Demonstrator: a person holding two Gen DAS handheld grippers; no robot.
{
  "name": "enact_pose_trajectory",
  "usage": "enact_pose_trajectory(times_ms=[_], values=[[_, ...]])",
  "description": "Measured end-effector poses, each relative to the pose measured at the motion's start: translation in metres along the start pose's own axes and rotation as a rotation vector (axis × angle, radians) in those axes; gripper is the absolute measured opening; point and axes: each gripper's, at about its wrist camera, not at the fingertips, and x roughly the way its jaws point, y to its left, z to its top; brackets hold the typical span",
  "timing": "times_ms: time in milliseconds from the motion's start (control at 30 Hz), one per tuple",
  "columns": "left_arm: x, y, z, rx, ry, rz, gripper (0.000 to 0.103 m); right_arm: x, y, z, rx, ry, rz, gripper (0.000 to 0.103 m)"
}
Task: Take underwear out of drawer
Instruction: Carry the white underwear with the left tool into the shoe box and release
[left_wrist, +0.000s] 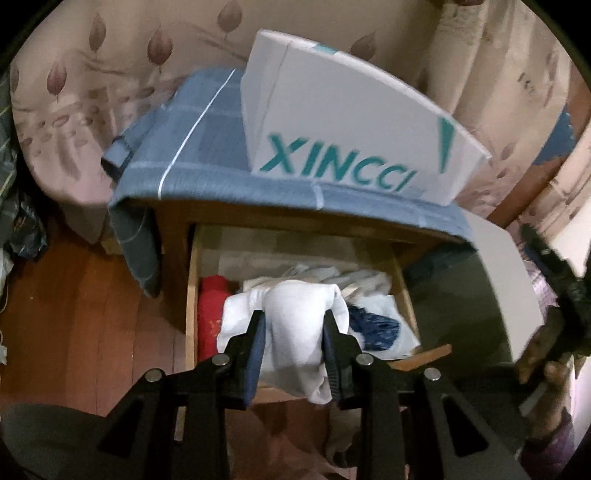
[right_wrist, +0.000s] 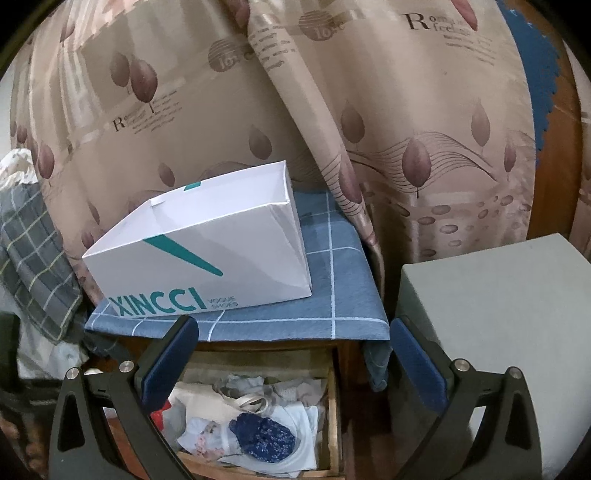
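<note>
My left gripper (left_wrist: 294, 325) is shut on a white piece of underwear (left_wrist: 295, 332) and holds it above the front of the open wooden drawer (left_wrist: 192, 295). The cloth bulges between the pads and hangs below them. The drawer holds a red garment (left_wrist: 212, 306), a dark blue patterned piece (left_wrist: 373, 325) and pale clothes. In the right wrist view my right gripper (right_wrist: 293, 347) is open and empty above the same drawer (right_wrist: 334, 417), where the blue patterned piece (right_wrist: 264, 437) lies on white clothes.
A white XINCCI shoe box (right_wrist: 207, 251) stands open on the blue checked cloth (right_wrist: 332, 295) covering the nightstand top. A grey block (right_wrist: 498, 314) stands to the right. Curtains (right_wrist: 332, 110) hang behind. Wooden floor (left_wrist: 74, 314) lies left of the drawer.
</note>
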Motion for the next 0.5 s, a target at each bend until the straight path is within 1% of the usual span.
enact_pose_trajectory(times_ms=[67, 167, 233, 267, 367, 433, 500], values=[[-0.014, -0.008, 0.003, 0.009, -0.022, -0.009, 0.03, 0.003, 0.003, -0.001, -0.015, 0.021, 0.016, 0.103], [-0.033, -0.016, 0.006, 0.021, -0.048, -0.02, 0.03, 0.01, 0.011, -0.004, -0.045, 0.081, 0.057, 0.103], [-0.045, -0.02, 0.011, 0.027, -0.065, -0.037, 0.03, 0.019, 0.018, -0.008, -0.079, 0.15, 0.09, 0.103], [-0.051, -0.023, 0.014, 0.029, -0.074, -0.044, 0.03, 0.027, 0.025, -0.011, -0.112, 0.198, 0.107, 0.103], [-0.067, -0.029, 0.02, 0.038, -0.101, -0.055, 0.03, 0.047, 0.04, -0.022, -0.203, 0.314, 0.097, 0.103], [-0.079, -0.036, 0.025, 0.049, -0.12, -0.062, 0.03, 0.053, 0.046, -0.027, -0.235, 0.352, 0.093, 0.103], [-0.088, -0.04, 0.032, 0.056, -0.135, -0.071, 0.03, 0.055, 0.049, -0.03, -0.253, 0.365, 0.087, 0.103]])
